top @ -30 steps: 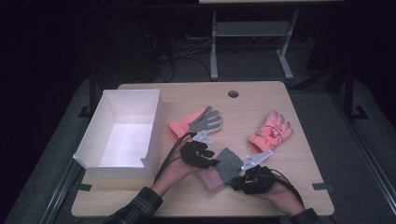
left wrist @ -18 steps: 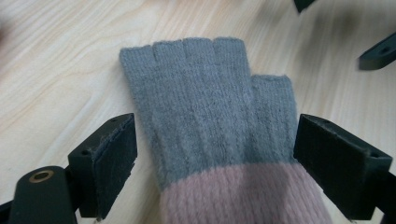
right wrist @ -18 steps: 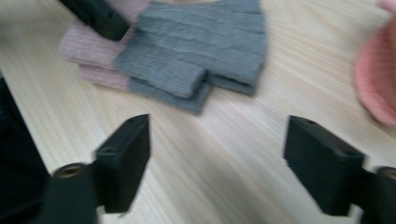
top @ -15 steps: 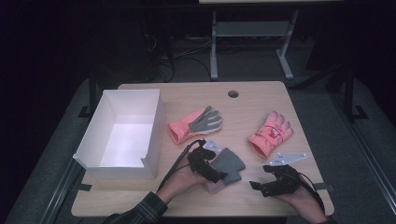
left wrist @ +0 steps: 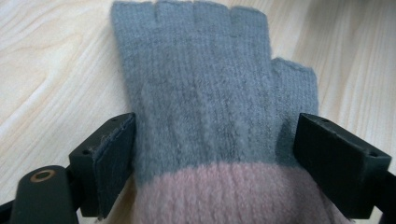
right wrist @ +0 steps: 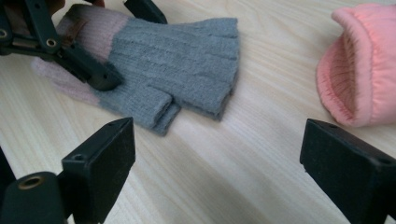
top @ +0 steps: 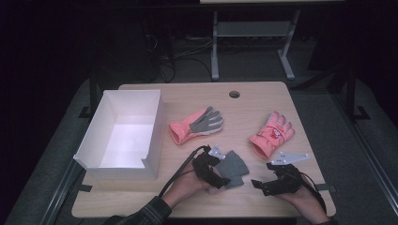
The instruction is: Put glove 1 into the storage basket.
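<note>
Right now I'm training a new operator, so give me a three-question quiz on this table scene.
1. True or false: the left gripper is clamped shut on the grey glove.
2. How many gloves lie on the table?
3. What lies between the right gripper's jaws: A) pink glove, B) bare table, C) box?

Key: 1 false, its jaws stand open on either side of the glove; 2 three; 3 B.

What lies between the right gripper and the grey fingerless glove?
Only bare wooden table. In the right gripper view, open tabletop separates the right gripper from the grey fingerless glove; the high view shows the same gap.
</note>
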A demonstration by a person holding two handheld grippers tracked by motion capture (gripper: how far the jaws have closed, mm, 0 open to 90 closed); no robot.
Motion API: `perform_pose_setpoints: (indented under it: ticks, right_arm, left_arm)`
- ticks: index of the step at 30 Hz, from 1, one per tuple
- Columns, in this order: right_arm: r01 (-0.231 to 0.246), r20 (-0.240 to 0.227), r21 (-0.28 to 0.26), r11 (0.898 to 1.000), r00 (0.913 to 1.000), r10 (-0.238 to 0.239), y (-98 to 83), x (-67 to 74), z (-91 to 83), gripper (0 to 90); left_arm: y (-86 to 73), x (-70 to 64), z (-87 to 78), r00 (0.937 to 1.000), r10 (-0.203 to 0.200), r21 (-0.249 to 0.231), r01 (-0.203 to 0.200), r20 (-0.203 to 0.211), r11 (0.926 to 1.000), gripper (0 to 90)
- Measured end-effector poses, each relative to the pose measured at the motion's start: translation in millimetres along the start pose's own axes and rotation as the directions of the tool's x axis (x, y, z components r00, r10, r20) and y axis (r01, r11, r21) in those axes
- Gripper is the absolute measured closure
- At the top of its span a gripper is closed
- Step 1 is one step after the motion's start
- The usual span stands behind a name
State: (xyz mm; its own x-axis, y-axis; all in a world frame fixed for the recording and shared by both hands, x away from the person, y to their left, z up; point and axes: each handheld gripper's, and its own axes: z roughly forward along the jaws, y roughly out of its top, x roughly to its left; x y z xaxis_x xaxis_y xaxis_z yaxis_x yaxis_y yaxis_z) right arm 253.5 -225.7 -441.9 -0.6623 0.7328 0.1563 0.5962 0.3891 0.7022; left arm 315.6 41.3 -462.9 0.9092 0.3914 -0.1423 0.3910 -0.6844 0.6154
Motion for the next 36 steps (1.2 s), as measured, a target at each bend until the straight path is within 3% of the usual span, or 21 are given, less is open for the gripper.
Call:
perform_pose_setpoints:
  ticks: [4, 6, 12, 15, 19, 24, 36]
  right_arm:
    - [-0.005, 0.007, -0.003, 1.000, 1.0000, 0.005, 0.7, -1.4, 0.7, 10.1]
    - [-0.004, 0.009, -0.004, 1.000, 0.9999, 0.004, 0.8, -2.0, 0.9, 10.1]
    - [-0.017, 0.018, -0.014, 1.000, 0.9997, 0.017, 1.2, -2.5, 0.2, 10.5]
    - [-0.025, 0.029, -0.029, 0.999, 0.9992, 0.026, 1.1, -3.3, 0.7, 10.5]
    - [-0.023, 0.034, -0.042, 0.999, 0.9991, 0.024, 0.7, -4.2, 0.5, 13.4]
    - [-0.009, 0.051, -0.048, 0.999, 0.9986, 0.011, -1.4, -3.9, 1.7, 14.1]
    - [-0.004, 0.071, -0.039, 0.999, 0.9974, 0.006, -5.4, -6.8, 7.7, 14.1]
  left_arm:
    - [0.7, -1.0, -1.9, 0.9998, 0.017, 0.007, -0.017, 0.008, 0.9998, 21.6]
    - [0.8, -2.3, -2.3, 0.9998, 0.007, 0.000, -0.007, 0.017, 1.0000, 28.4]
    - [2.6, -1.0, -4.5, 0.9972, -0.004, 0.017, 0.003, 0.074, 0.9999, 49.9]
    - [6.4, -4.4, -6.1, 0.9976, 0.012, 0.037, -0.015, 0.068, 0.9992, 57.0]
    - [7.6, -2.3, -8.8, 0.9956, 0.001, 0.040, -0.005, 0.094, 0.9992, 58.6]
    - [8.2, 0.9, -17.4, 0.9955, -0.015, 0.028, 0.012, 0.094, 0.9995, 58.7]
    - [17.5, 14.1, -57.9, 0.9943, -0.065, -0.032, 0.068, 0.085, 0.9972, 58.5]
